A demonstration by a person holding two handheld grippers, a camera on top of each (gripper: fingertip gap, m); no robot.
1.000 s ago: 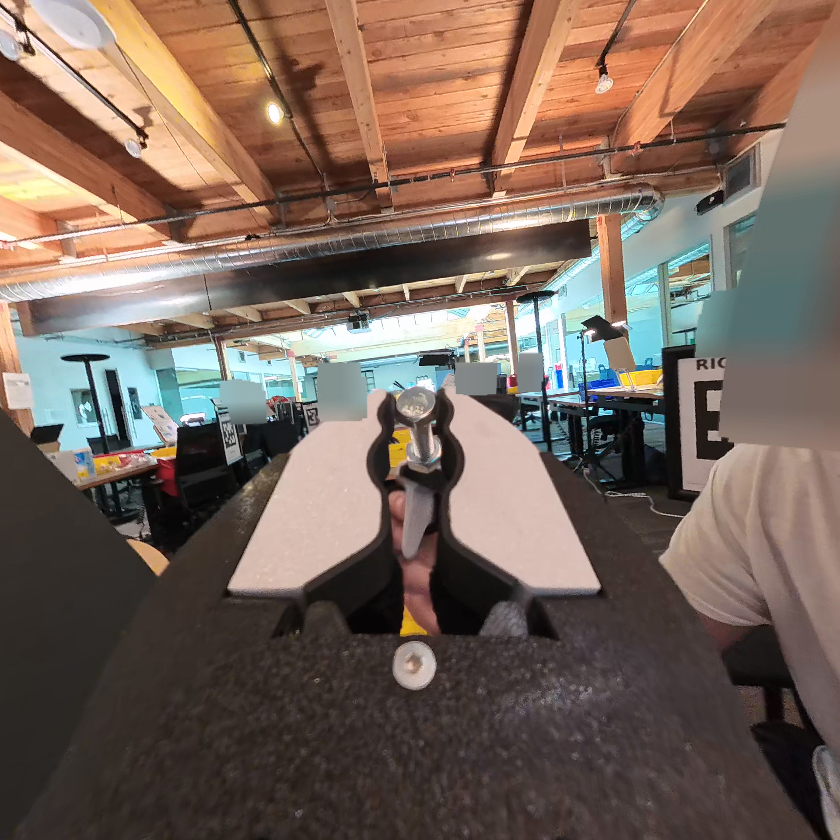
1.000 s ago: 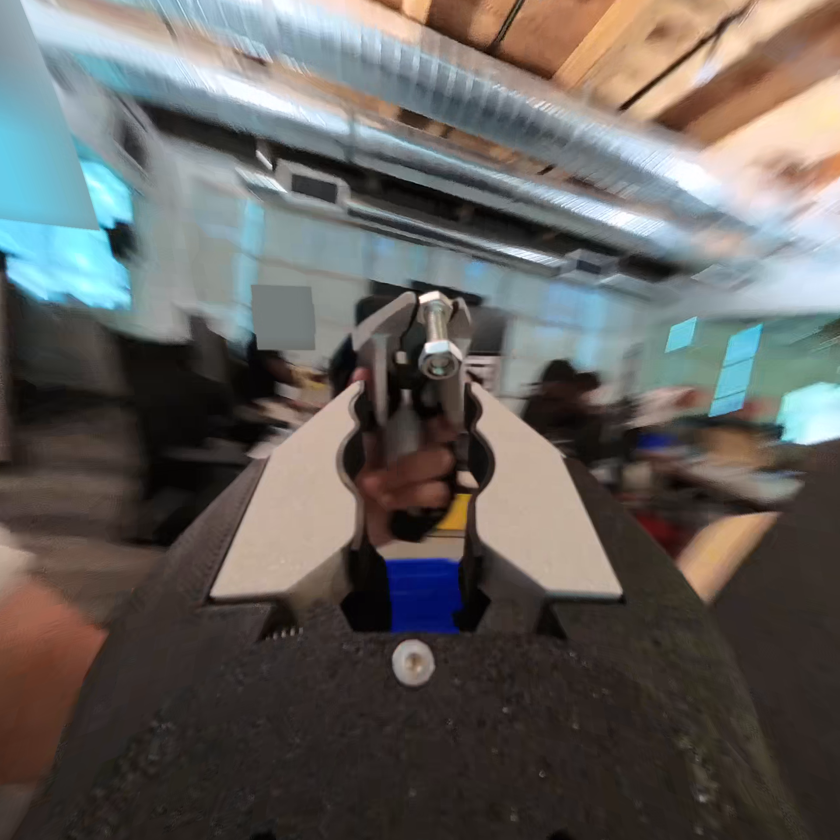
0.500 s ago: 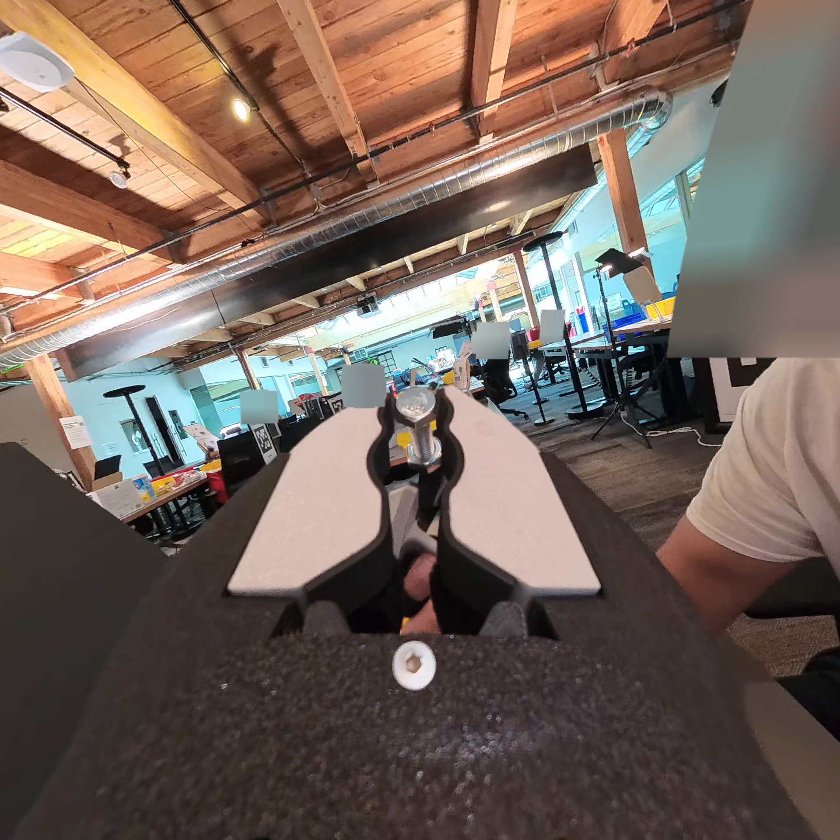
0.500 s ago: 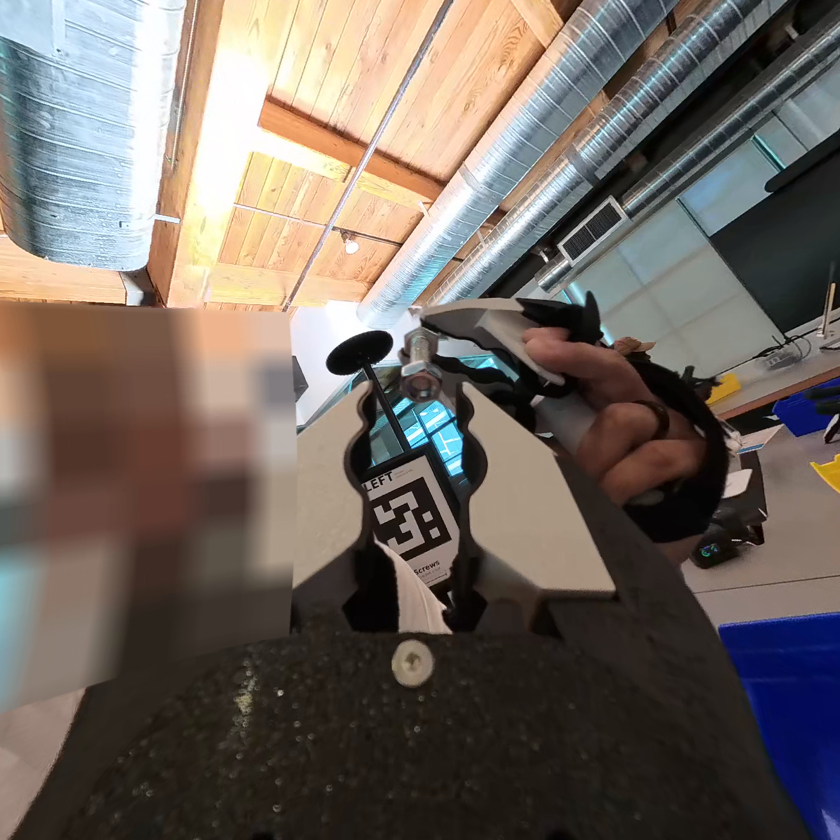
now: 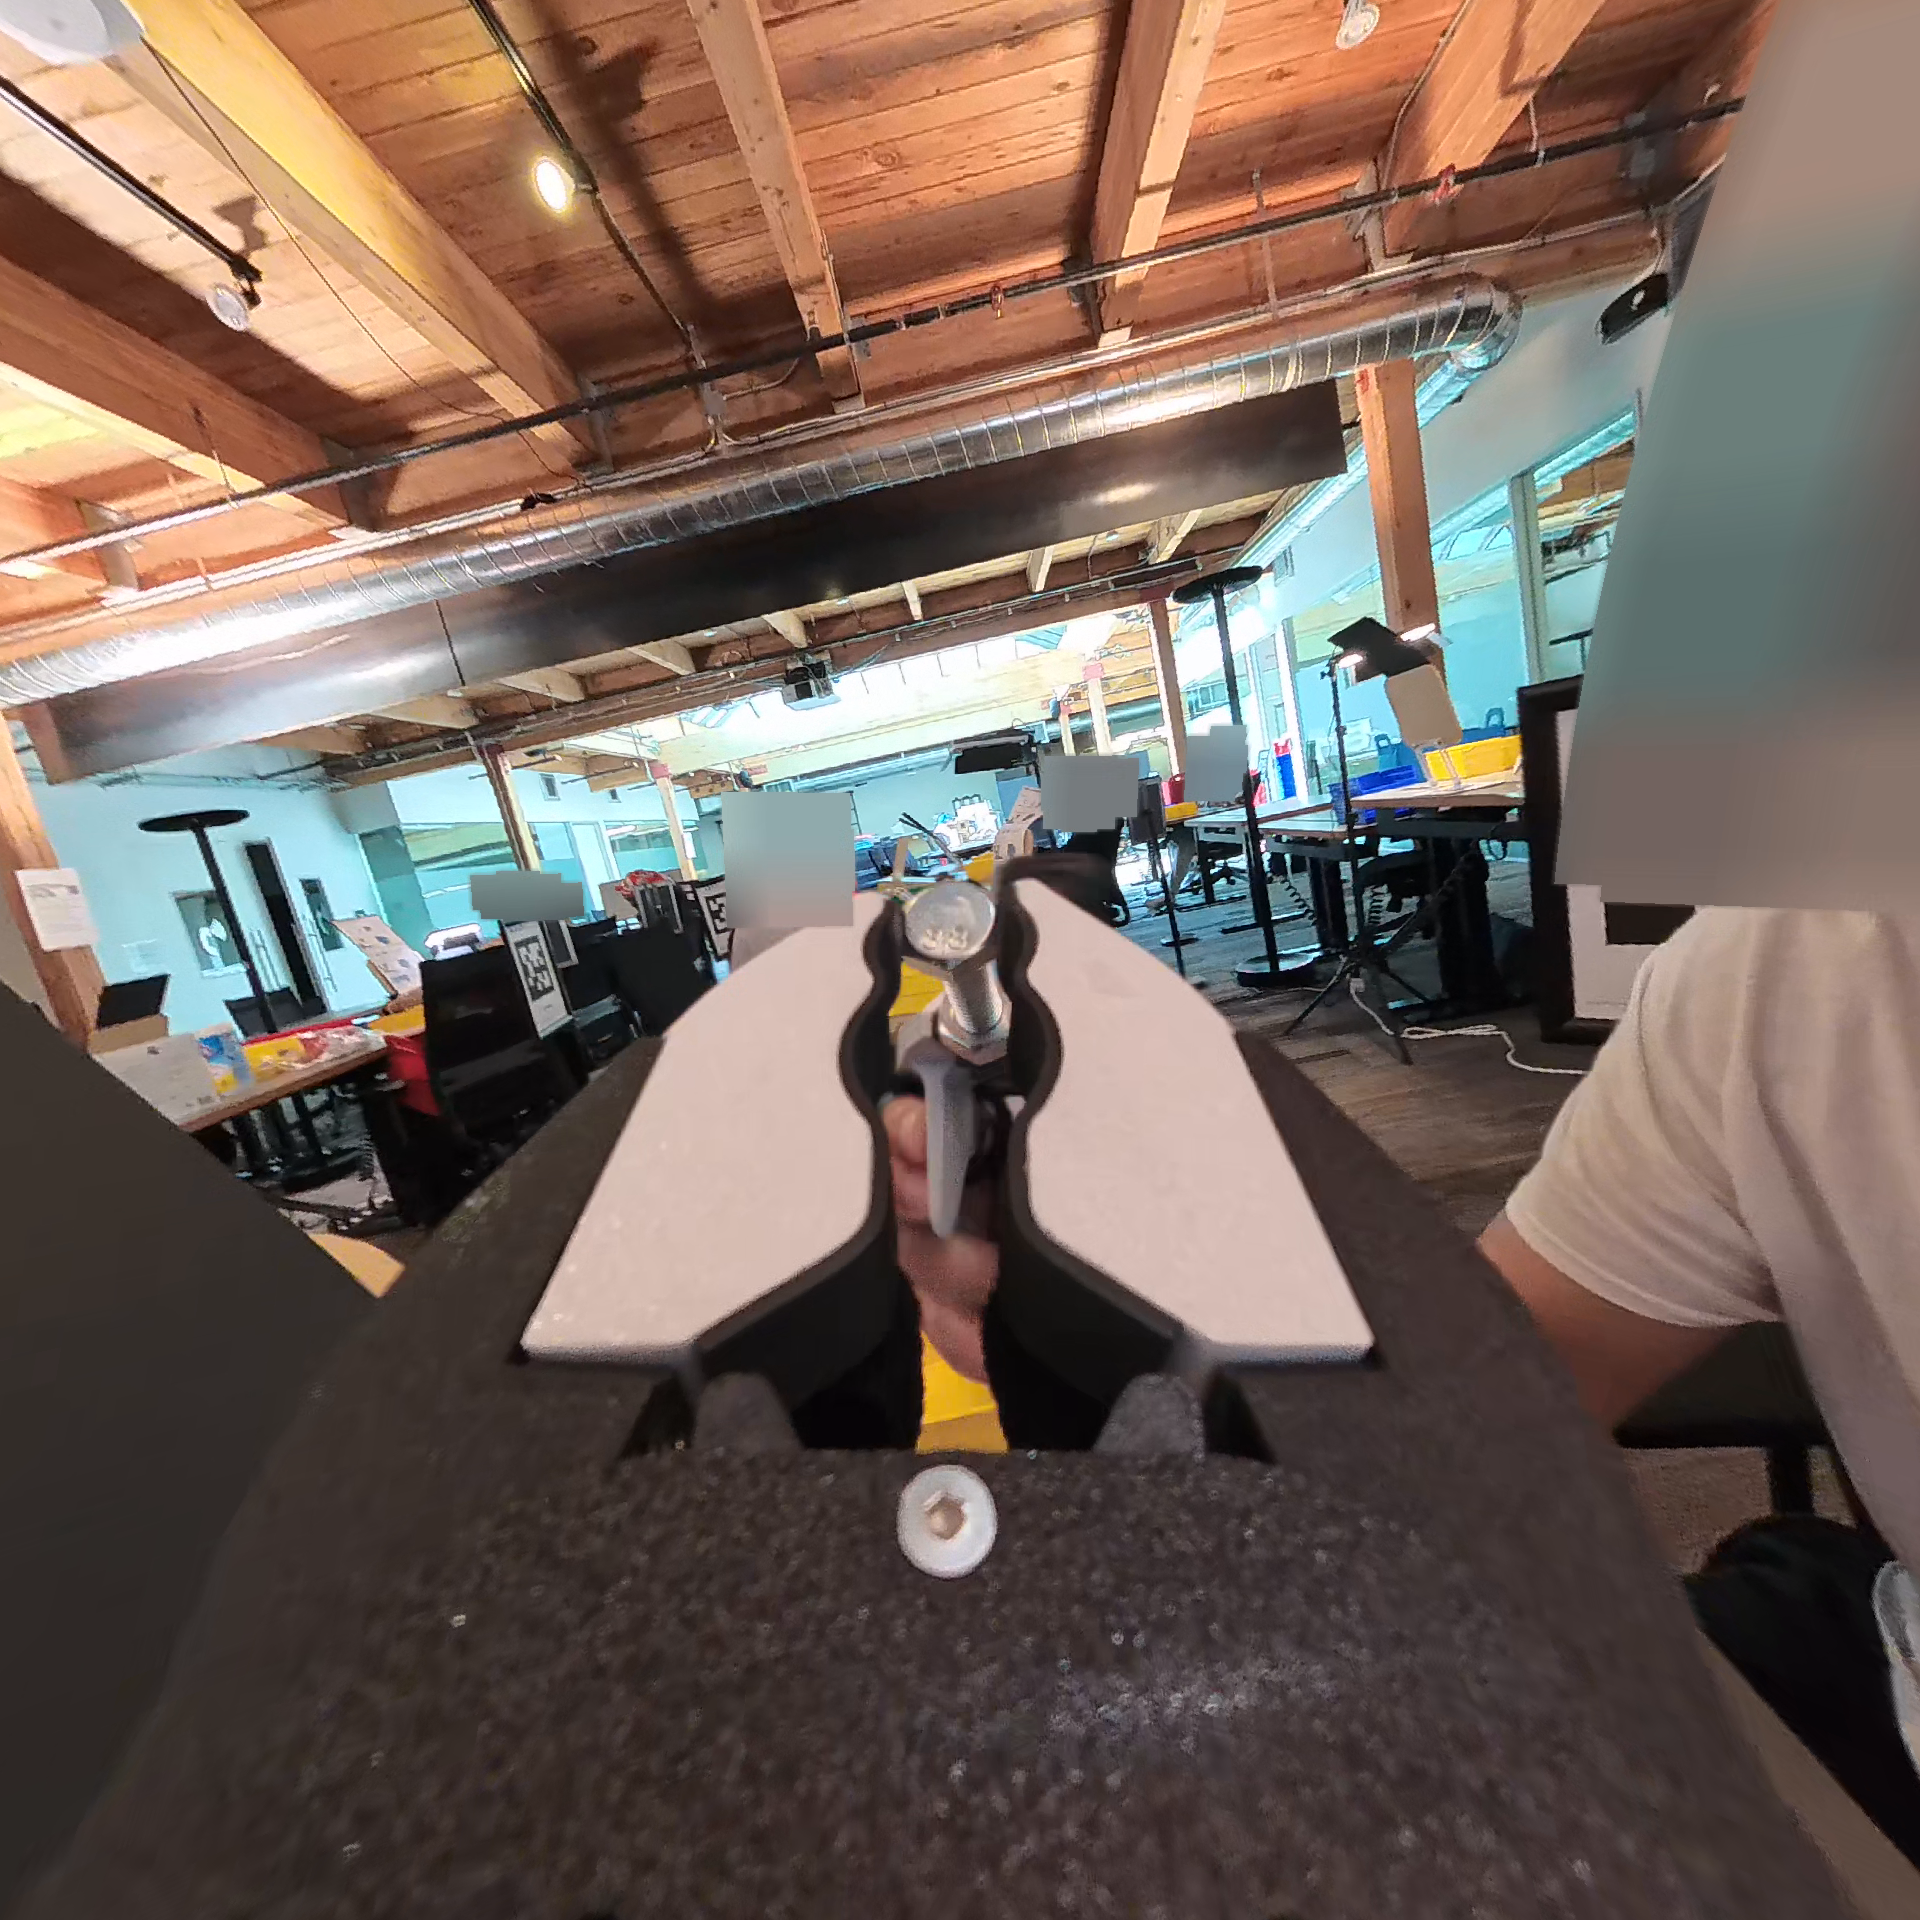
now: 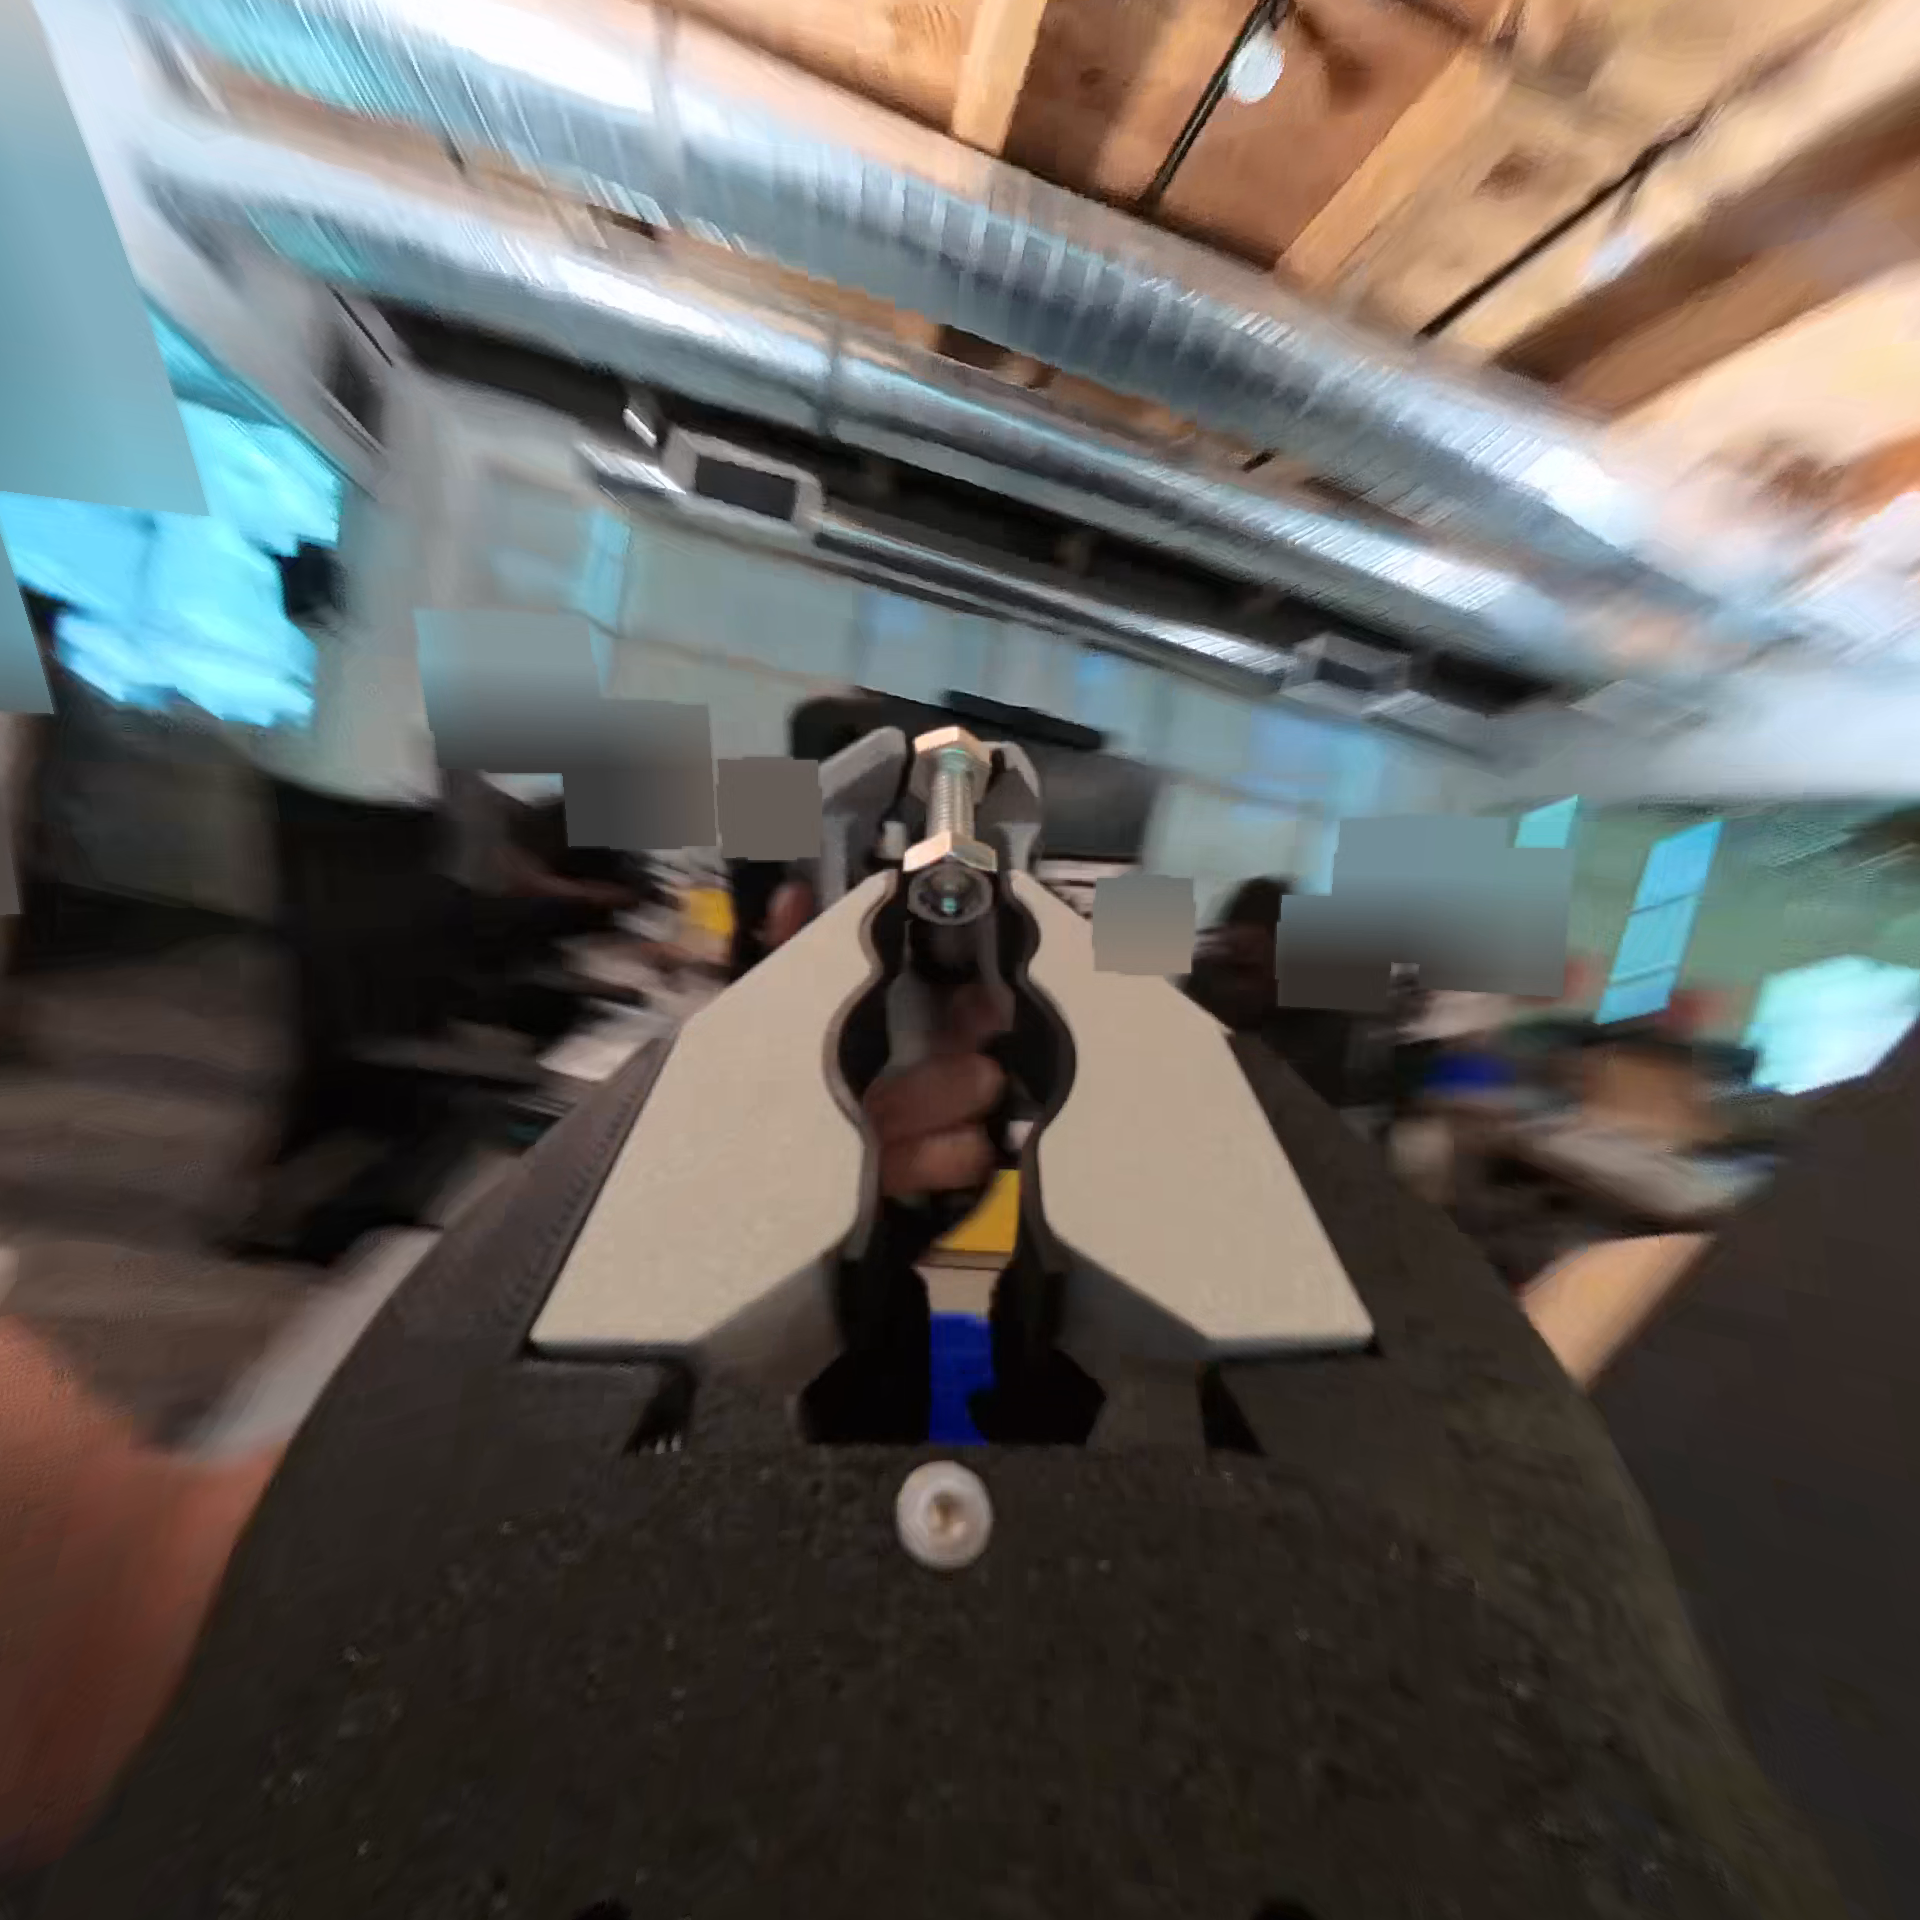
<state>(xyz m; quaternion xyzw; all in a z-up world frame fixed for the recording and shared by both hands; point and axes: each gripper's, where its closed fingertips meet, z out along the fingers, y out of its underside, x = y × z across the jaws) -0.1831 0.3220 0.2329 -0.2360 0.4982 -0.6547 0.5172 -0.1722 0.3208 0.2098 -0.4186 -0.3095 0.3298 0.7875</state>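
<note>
Left hand-held gripper is clamped on the head of a silver threaded steel bolt, its long axis running toward the right hand-held gripper, which pinches the silver hex nut on its shank. Half a second back the right one was swung off sideways; now they face each other, held up in open air.

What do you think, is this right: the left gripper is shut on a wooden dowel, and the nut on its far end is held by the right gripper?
Not quite. The left gripper is shut on a metal bolt, not a wooden dowel; the left wrist view shows its silvery head and threaded shaft. The rest stands: the nut on its far end is held by the right gripper.
</note>
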